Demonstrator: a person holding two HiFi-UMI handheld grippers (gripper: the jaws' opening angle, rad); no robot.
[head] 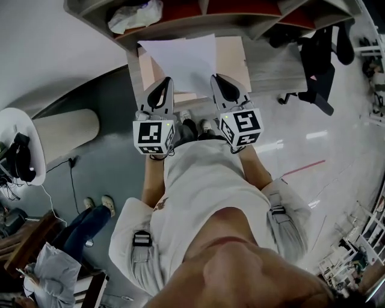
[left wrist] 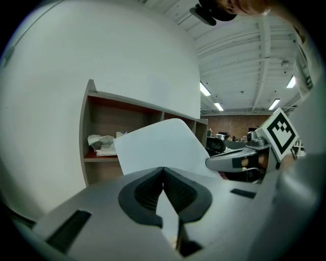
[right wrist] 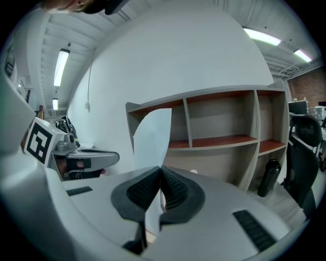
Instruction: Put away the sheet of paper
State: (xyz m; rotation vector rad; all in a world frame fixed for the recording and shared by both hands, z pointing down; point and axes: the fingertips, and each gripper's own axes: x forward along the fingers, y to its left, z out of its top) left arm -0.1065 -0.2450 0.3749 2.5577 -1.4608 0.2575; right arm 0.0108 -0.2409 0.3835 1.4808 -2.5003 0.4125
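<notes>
**Paper held up by both tongs, right in front of the shelf**

So, the sheet of paper is up off the table, held out flat-ish between the person and the wooden shelf unit. Its near edge is pinched at two spots. The left tongs are pressed together on the left part of that edge, and the right tongs are clamped on the right part. In both gripper views the dark ribbed pads are seen meeting, with the white sheet running straight through the seam, so nothing is spread open.

The far end of the sheet is pointed at the shelf unit and is seen close to its lower front edge in the head view. Whether it's actually touching can't be told. In the right gripper view the paper is curled up a bit, covering part of the leftmost compartment.

A crumpled pale bag is seen lying in the shelf's left compartment. Off to the right a black office chair is parked on the shiny floor, and a dark bottle is stood on the floor beside the shelf's right end. The two tongs are kept side by side, near each other but apart.
</notes>
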